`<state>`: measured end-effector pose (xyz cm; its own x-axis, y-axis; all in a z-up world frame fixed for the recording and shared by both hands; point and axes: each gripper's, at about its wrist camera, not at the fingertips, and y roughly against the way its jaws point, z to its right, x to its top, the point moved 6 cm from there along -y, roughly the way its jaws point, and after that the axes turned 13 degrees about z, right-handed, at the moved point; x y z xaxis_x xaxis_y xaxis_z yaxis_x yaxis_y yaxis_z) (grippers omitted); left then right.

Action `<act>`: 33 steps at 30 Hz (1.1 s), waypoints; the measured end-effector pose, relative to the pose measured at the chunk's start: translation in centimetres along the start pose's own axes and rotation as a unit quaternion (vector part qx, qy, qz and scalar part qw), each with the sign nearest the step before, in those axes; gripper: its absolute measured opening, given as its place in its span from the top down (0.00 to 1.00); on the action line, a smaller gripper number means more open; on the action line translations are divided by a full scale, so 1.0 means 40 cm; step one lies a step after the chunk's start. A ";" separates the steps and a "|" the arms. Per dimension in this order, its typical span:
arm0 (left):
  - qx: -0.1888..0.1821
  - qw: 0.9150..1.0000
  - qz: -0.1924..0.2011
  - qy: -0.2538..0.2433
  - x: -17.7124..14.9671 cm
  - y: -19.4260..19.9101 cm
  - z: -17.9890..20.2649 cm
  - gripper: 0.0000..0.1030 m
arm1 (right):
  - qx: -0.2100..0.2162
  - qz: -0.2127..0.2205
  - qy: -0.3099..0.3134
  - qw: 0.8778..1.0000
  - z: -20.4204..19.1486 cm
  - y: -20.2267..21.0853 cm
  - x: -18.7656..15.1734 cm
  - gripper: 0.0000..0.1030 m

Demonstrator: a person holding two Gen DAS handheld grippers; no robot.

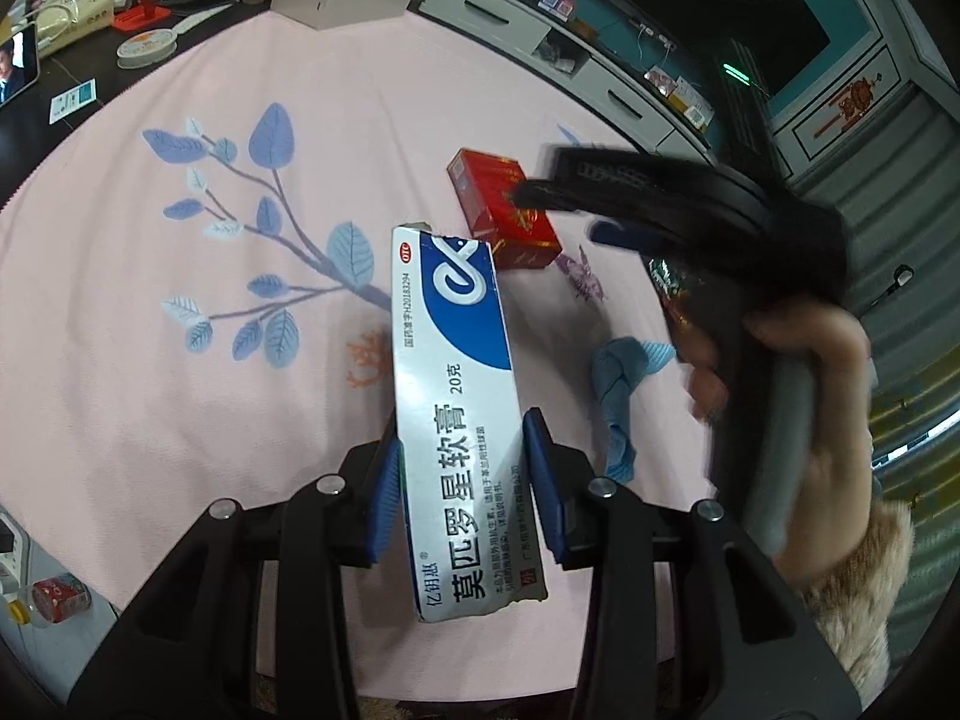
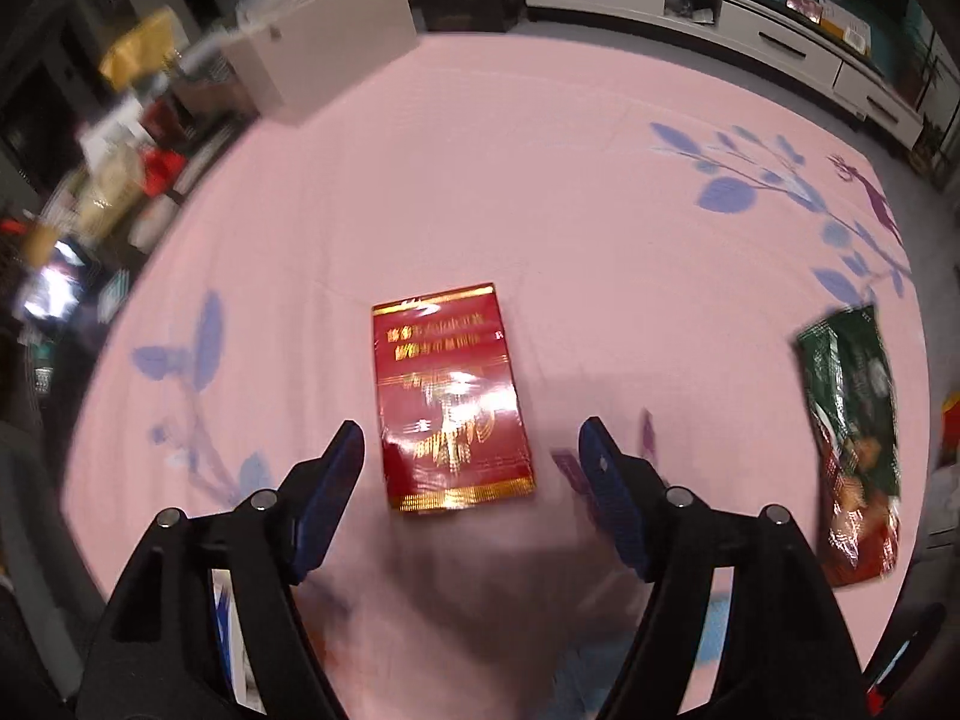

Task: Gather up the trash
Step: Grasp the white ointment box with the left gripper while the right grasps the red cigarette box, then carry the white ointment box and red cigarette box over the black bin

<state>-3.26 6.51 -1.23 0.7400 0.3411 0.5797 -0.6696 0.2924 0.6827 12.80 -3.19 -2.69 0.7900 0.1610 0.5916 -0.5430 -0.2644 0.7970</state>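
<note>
**One box in hand, three pieces of trash waiting**

In the left wrist view, the left gripper (image 1: 465, 483) is sitting at lower centre, its jaws pinching the white-and-blue ointment box (image 1: 456, 396) by its long sides and holding it clear of the pink floral cloth (image 1: 180, 408) that is covering the surface. Just right of the box's far end, the red cigarette pack (image 1: 501, 210) is lying flat on the cloth. Further right, a crumpled blue cloth scrap (image 1: 621, 384) is lying near a hand (image 1: 822, 420), which is carrying the blurred right gripper in from the frame's right edge.

In the right wrist view, the right gripper (image 2: 471, 474) is hovering with its jaws spread wide and pinching nothing; the red cigarette pack (image 2: 453, 399) is lying between them and slightly ahead, untouched. At the far right edge, a dark green snack wrapper (image 2: 852, 438) is lying on the cloth.

The task is looking early: one item is lifted, while the pack, the wrapper and probably the blue scrap are left to collect. No bin is showing in either view.
</note>
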 end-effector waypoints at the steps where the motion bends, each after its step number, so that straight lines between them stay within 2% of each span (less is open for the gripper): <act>1: 0.000 1.000 -0.002 -0.001 0.001 -0.001 0.000 0.62 | -0.006 -0.008 0.007 1.000 -0.006 -0.021 -0.001 0.29; 4: -0.001 1.000 -0.006 -0.001 -0.001 0.000 -0.009 0.62 | -0.030 -0.016 0.022 0.999 -0.016 -0.067 -0.005 0.30; 6: -0.002 1.000 -0.008 -0.002 -0.001 0.000 -0.013 0.62 | -0.041 0.000 0.036 0.998 -0.024 -0.068 -0.003 0.43; 7: -0.003 1.000 -0.009 -0.003 -0.001 -0.001 -0.016 0.62 | -0.036 0.005 0.039 0.999 -0.029 -0.065 -0.003 0.45; 11: -0.005 1.000 -0.009 0.000 0.013 -0.004 -0.013 0.62 | -0.039 0.006 0.041 0.998 -0.022 -0.048 -0.018 0.46; 14: -0.011 1.000 -0.003 -0.002 0.014 0.010 -0.008 0.62 | -0.025 0.025 0.018 0.999 0.003 0.011 -0.032 0.46; 18: -0.019 1.000 0.003 -0.012 0.011 0.025 0.012 0.62 | -0.007 0.076 -0.008 0.997 0.062 0.167 -0.061 0.46; 23: -0.037 0.999 0.014 -0.032 0.010 0.050 0.072 0.62 | -0.015 0.144 -0.021 0.989 0.154 0.375 -0.121 0.46; 27: -0.055 0.997 0.021 -0.050 0.011 0.064 0.134 0.62 | -0.055 0.198 -0.068 0.976 0.268 0.530 -0.176 0.46; 30: -0.071 0.995 0.022 -0.070 -0.001 0.067 0.192 0.62 | -0.069 0.221 -0.105 0.967 0.339 0.618 -0.231 0.46; 33: -0.087 0.991 0.021 -0.096 -0.014 0.078 0.256 0.62 | -0.109 0.235 -0.124 0.958 0.410 0.691 -0.281 0.46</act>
<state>-5.12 -1.92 5.11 0.6988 0.1847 0.6911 -0.6881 0.4374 0.5789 -6.40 -27.91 10.69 0.4724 -0.1644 0.8659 -0.8805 -0.0431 0.4721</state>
